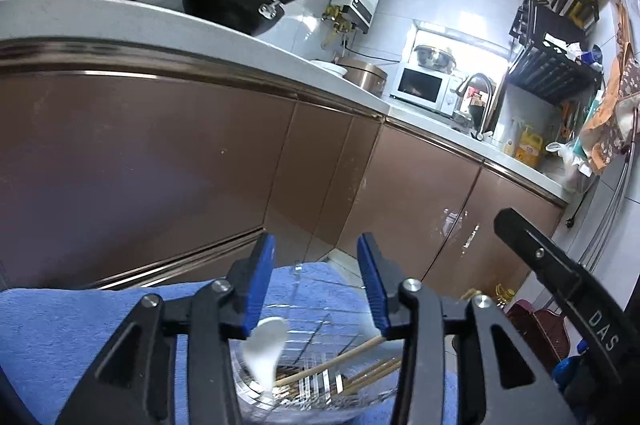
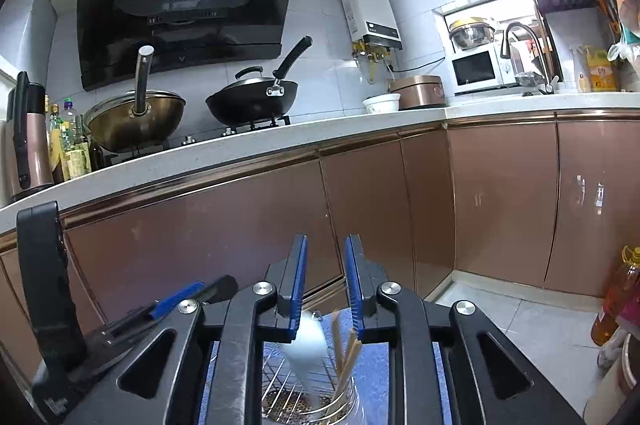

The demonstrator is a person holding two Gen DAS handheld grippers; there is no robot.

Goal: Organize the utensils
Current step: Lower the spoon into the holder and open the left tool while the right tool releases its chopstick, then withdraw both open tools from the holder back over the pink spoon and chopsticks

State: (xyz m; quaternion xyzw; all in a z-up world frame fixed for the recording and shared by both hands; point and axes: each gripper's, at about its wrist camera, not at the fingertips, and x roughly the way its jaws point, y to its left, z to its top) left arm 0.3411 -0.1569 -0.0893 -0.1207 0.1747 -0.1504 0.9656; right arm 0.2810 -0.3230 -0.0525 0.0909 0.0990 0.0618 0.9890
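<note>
Utensils, namely wooden chopsticks (image 1: 348, 365) and a white spoon (image 1: 266, 351), stand upright in a clear wire-lined holder (image 1: 320, 397) on a blue cloth (image 1: 60, 337), presumably so handles stay graspable from above. Left tool (image 1: 316, 285): fingers wide apart, empty, raised above the holder. Right tool (image 2: 326, 281): fingers narrowly apart, clamped on nothing, above the spoon (image 2: 306, 345) and chopsticks (image 2: 346, 353). The right view alone shows the holder's perforated base (image 2: 286, 401) and the left tool (image 2: 180, 299) beside it; the left view shows the chopsticks lying slanted.
</note>
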